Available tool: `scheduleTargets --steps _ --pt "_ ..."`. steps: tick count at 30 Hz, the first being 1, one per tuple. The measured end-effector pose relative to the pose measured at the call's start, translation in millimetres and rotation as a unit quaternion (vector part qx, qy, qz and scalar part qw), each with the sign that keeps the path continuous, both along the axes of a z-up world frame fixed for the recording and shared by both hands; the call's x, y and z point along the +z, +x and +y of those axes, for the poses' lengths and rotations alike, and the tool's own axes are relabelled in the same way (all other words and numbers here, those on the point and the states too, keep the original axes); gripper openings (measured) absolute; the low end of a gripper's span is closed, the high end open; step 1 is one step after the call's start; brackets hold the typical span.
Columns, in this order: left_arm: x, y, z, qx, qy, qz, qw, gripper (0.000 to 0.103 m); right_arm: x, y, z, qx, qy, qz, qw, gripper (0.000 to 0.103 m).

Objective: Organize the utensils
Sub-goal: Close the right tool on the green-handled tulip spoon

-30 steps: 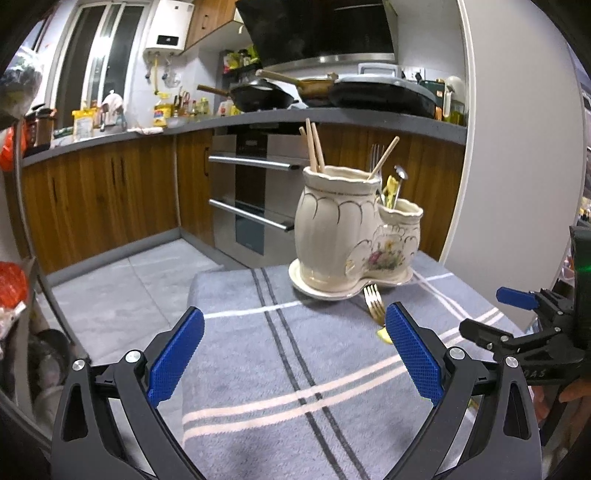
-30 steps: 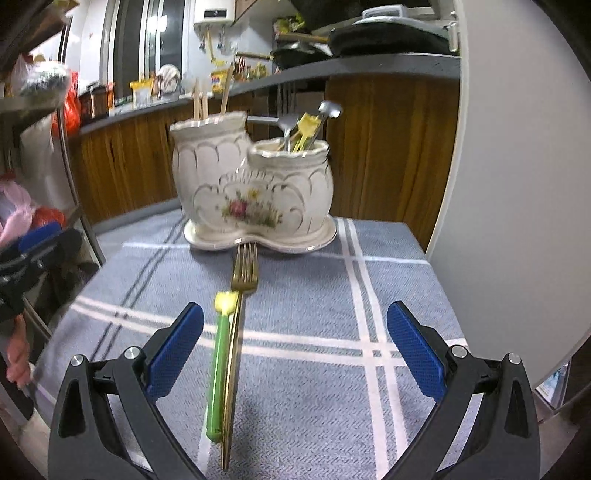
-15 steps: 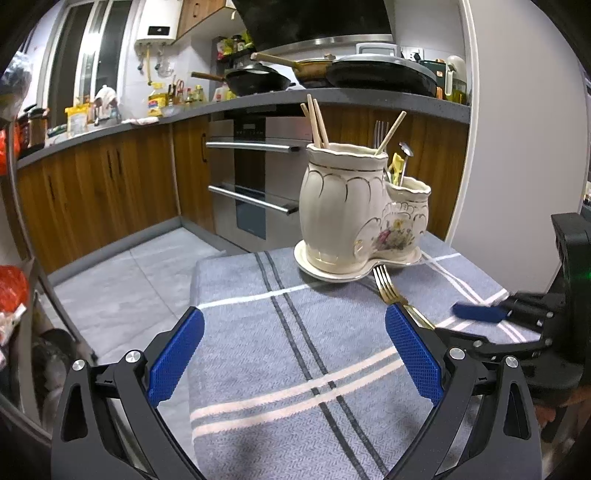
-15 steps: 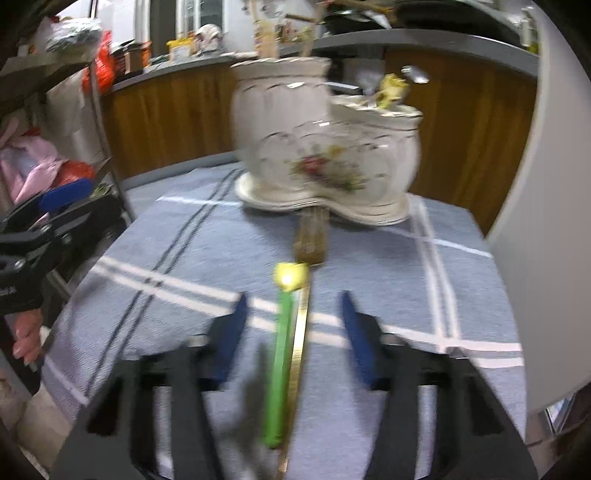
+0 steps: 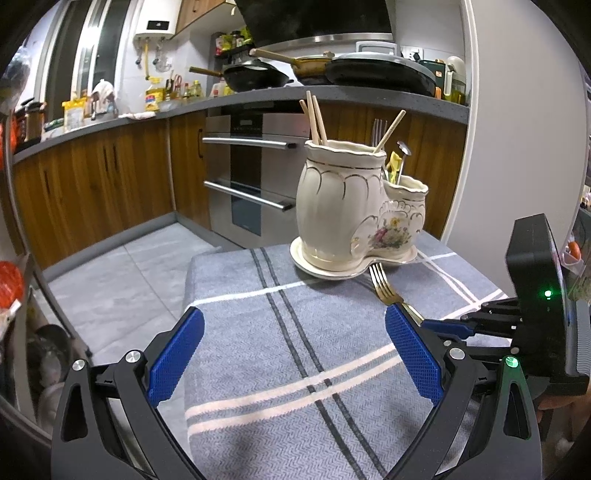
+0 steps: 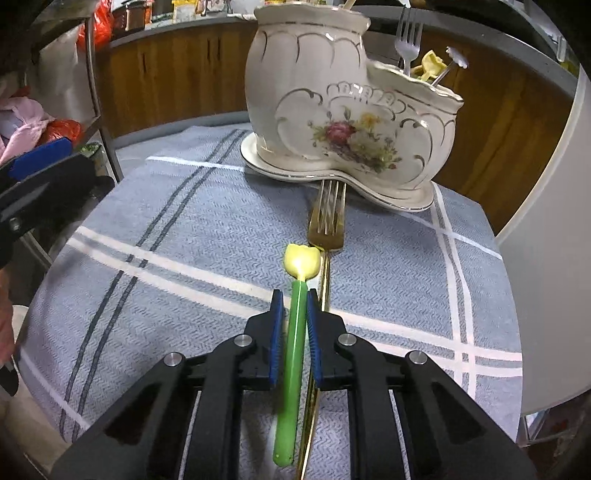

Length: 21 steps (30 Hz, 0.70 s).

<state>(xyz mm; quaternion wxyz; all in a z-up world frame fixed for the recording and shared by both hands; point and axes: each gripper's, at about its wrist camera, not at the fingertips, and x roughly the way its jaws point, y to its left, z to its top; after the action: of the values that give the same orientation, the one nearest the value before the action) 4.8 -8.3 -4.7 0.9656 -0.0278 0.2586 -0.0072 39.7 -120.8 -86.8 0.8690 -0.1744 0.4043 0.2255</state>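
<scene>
Right gripper [image 6: 295, 317] low over the grey striped cloth [image 6: 207, 229], jaws just closing in, blue pads [image 6: 276, 332] hugging the green stem of the tulip pick [image 6: 295, 325]. Looks pinched, though a sliver of gap on the left pad side could still be there, hard to call through the blur. Yellow tulip head poking out just ahead of the fingertips, green tail trailing back under the gripper body.

Gold fork [image 6: 327, 221] lying right beside the pick, on its right, handle running under the right pad, tines touching or tucked just under the rim of the holder's saucer. Not gripped, flat on the cloth.

Ceramic holder [image 6: 332, 110] upright at the far end of the cloth, two joined pots with a flower print: tall pot on the left with chopsticks [image 5: 314, 118], short pot on the right with a silver fork [image 6: 406, 33], a yellow piece and a small spoon.

Left gripper [image 5: 293, 349] spread wide, nothing between its pads, hanging above the near cloth, well apart from the holder. Right gripper seen at its right edge, down at the fork handle [image 5: 388, 291]. Kitchen counter [image 5: 110, 122] and oven [image 5: 251, 173] behind.
</scene>
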Motion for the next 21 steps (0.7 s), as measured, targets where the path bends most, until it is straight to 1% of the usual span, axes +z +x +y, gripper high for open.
scheduleTargets --steps 3,5,9,13,14,15,17,18,21 --pt "-0.2 0.1 -0.5 -0.002 0.002 0.0 1.0 0.098 0.1 3.7 1.4 0.0 0.003 0.005 1.0 0.013" --pt "-0.4 0.7 -1.0 -0.001 0.006 0.0 1.0 0.098 -0.3 6.4 -1.9 -0.002 0.02 0.01 1.0 0.009" --pt "-2.2 2.2 -0.3 0.0 0.006 0.005 1.0 0.098 4.5 1.6 -12.1 -0.005 0.064 0.005 0.998 0.009" --pt "-3.1 2.2 -3.6 0.006 0.01 0.011 0.9999 0.098 25.1 -11.6 -28.8 0.003 0.118 -0.012 0.993 0.009" --pt "-3.7 2.3 -4.2 0.007 0.009 0.014 0.9998 0.098 35.0 -15.8 -38.7 0.005 0.142 -0.023 0.99 0.009" --pt "-4.0 3.7 -6.8 0.007 0.008 0.02 0.9997 0.098 39.6 -17.6 -44.0 0.003 0.15 -0.031 0.988 0.009" --pt "-4.8 5.9 -13.2 0.004 0.006 0.03 0.9995 0.098 53.4 -22.0 -63.5 -0.005 0.175 -0.062 0.983 0.009" --pt "-5.3 7.2 -18.8 0.003 0.009 0.035 0.9993 0.098 56.4 -21.6 -70.0 -0.008 0.182 -0.069 0.981 0.009" --pt "-7.4 10.4 -40.1 -0.004 0.038 0.04 0.9985 0.098 63.9 -22.6 -88.5 -0.016 0.2 -0.09 0.976 0.009"
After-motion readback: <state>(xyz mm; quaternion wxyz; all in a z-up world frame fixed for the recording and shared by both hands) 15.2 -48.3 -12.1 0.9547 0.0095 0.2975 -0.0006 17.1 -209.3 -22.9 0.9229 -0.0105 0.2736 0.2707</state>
